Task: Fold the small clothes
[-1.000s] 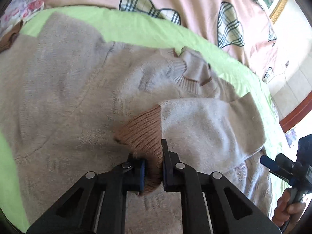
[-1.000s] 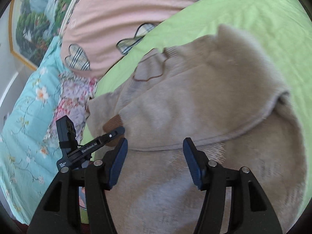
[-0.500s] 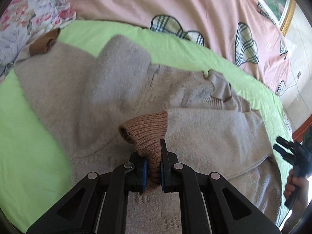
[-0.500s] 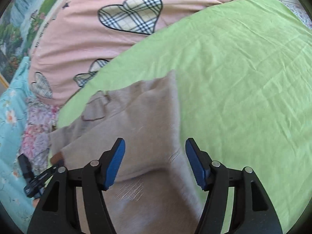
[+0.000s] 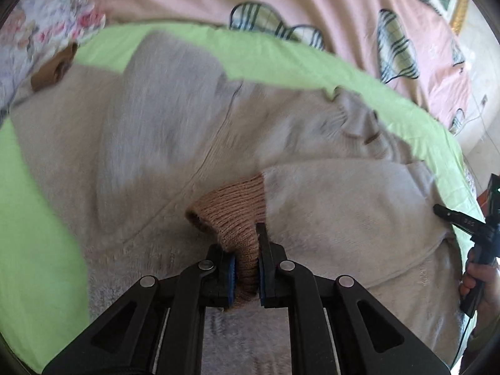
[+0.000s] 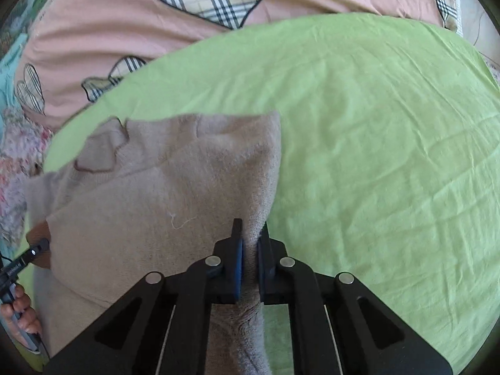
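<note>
The sweater (image 5: 175, 131) is a soft, fluffy knit — light, limp and likely to sag or slide wherever it is not supported, so it should be taken by its firmer parts: the ribbed cuffs and the folded side edges, where the layers bunch into something a claw can bite. It lies spread on the green sheet (image 6: 390, 143) of a bed, collar (image 6: 100, 153) toward the pink quilt (image 6: 103, 22) with plaid hearts.

It is pale grey-beige with brown ribbed cuffs and a thin brown line around the collar. One sleeve (image 5: 343, 206) is laid across the chest; the other cuff (image 5: 51, 68) rests far out near the floral bedding (image 5: 47, 15).

The left gripper (image 5: 245, 265) is closed on the brown cuff (image 5: 234, 206) of the crossed sleeve, the rib squeezed between its blue pads. The right gripper (image 6: 248, 257) is pinched narrow on the sweater's side edge (image 6: 265, 187), right where the knit meets the sheet — a sound hold for turning that side inward, judging by the fold there. A loose thread (image 6: 178, 222) sits on the knit near it.
</note>
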`<state>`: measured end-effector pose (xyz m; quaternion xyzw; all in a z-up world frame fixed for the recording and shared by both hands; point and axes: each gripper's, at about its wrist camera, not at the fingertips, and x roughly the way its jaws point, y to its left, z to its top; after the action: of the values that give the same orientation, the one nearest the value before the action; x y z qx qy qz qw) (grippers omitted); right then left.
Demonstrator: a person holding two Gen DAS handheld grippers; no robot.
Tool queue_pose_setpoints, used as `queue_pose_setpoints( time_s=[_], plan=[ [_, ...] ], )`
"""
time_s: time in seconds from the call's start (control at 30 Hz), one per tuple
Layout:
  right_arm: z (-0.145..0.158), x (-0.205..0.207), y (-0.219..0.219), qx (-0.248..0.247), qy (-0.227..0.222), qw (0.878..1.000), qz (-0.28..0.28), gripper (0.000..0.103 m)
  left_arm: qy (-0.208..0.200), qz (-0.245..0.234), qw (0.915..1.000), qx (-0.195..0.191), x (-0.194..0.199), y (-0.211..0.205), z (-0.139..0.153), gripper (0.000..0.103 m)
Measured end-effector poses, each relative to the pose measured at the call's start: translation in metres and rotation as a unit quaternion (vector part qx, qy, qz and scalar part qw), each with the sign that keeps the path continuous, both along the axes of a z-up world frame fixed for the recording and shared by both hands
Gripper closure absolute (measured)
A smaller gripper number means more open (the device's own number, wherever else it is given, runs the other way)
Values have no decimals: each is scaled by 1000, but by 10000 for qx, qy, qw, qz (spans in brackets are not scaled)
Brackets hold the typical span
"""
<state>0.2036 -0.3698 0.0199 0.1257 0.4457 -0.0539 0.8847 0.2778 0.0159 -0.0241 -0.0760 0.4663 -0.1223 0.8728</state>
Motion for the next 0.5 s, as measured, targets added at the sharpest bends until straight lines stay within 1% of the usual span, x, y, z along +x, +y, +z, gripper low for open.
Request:
queue_pose_setpoints(
  time_s=[0.03,0.07,0.13,0.2,0.23,0.27,0.33,0.4,0.5],
  plan=[
    [1,-2,0,102,-16,9999,-37,94,12,6,10000,-84,-2,4,1,87],
    [5,-9,-1,203,-67,9997,-100,90,6,-8,9999,-128,-6,9,4,87],
    [12,-22,-3,346,-141,9990,-250,84,-75,-3,9999,-90,-16,17,11,86],
    [24,-38,5,410,-383,9982,-193,76,-114,49,9999,-97,-27,29,16,86],
    [27,-46,11,426,-462,9979,-133,69,-104,94,9998,-134,-31,34,17,86],
    [31,-55,20,508,-547,9972,-3,65,-74,162,9996,-222,-35,43,17,86],
    [30,-68,35,709,-588,9956,183,64,-25,286,9991,-325,-39,56,16,86],
    [24,-80,53,955,-518,9933,384,64,11,475,9981,-401,-43,72,16,87],
    [13,-91,76,1199,-371,9902,609,64,-25,754,9964,-375,-47,95,16,87]
  ],
)
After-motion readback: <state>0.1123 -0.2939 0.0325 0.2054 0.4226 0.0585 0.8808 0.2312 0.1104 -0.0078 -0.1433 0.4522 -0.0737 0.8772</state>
